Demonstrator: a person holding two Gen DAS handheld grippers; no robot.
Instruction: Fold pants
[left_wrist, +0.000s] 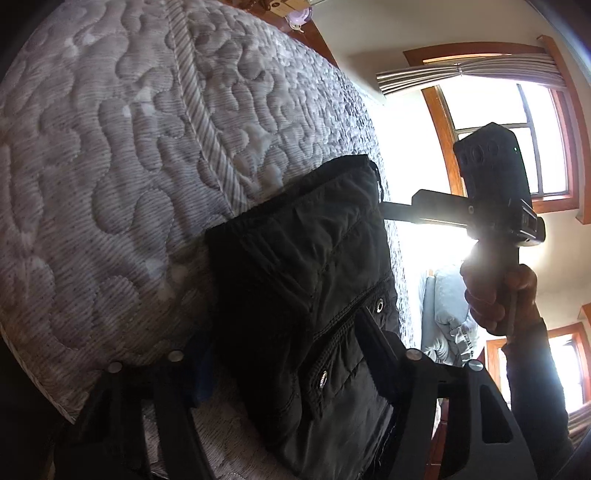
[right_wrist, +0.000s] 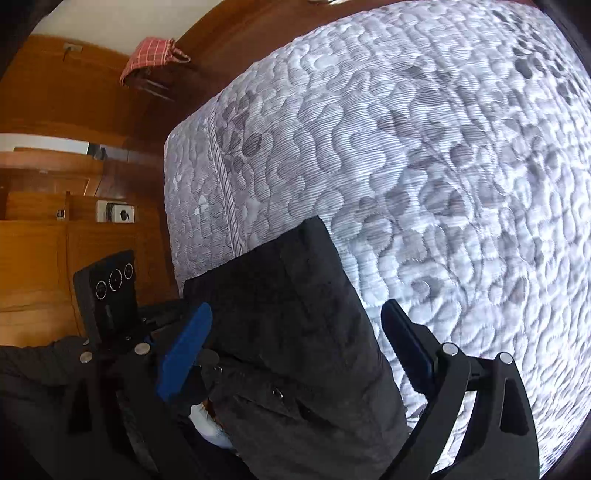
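- black pants (left_wrist: 295, 280), folded into a thick pad, lying on a grey quilted mattress (left_wrist: 110, 166), near its edge.
- right between the fingers of the left gripper (left_wrist: 291, 343); blue pad (left_wrist: 201, 369) on one side, dark finger (left_wrist: 376, 350) on the other, each right up against the cloth.
- looks like a squeeze on the pants, but hard to be sure, since the cloth hides the fingertips.
- two shiny snaps (left_wrist: 379, 305) on a stitched pocket flap, just ahead of the dark finger.
- far end of the pants pad well ahead of the left gripper, with a striped band (left_wrist: 207, 122) of the mattress running away beyond it.
- off to the side of the left gripper, the other tool with a dark phone (left_wrist: 493, 173) on top, held by a hand (left_wrist: 498, 295) in front of a bright window (left_wrist: 509, 110) with a wooden frame.
- from the right wrist camera, the same pants (right_wrist: 288, 314) again between the fingers of the right gripper (right_wrist: 306, 350).
- fingers spread wide here: blue pad (right_wrist: 184, 354) touching one edge of the pants, the other finger (right_wrist: 410, 347) apart from the cloth, with mattress (right_wrist: 424, 166) showing in the gap.
- one small snap (right_wrist: 276, 394) on the pants, close in to the right gripper.
- beside the blue pad, the left tool with its phone (right_wrist: 110, 288), low and close.
- past that, wooden wall panels (right_wrist: 55, 258) and a red checked cloth (right_wrist: 147, 55) hanging high up.
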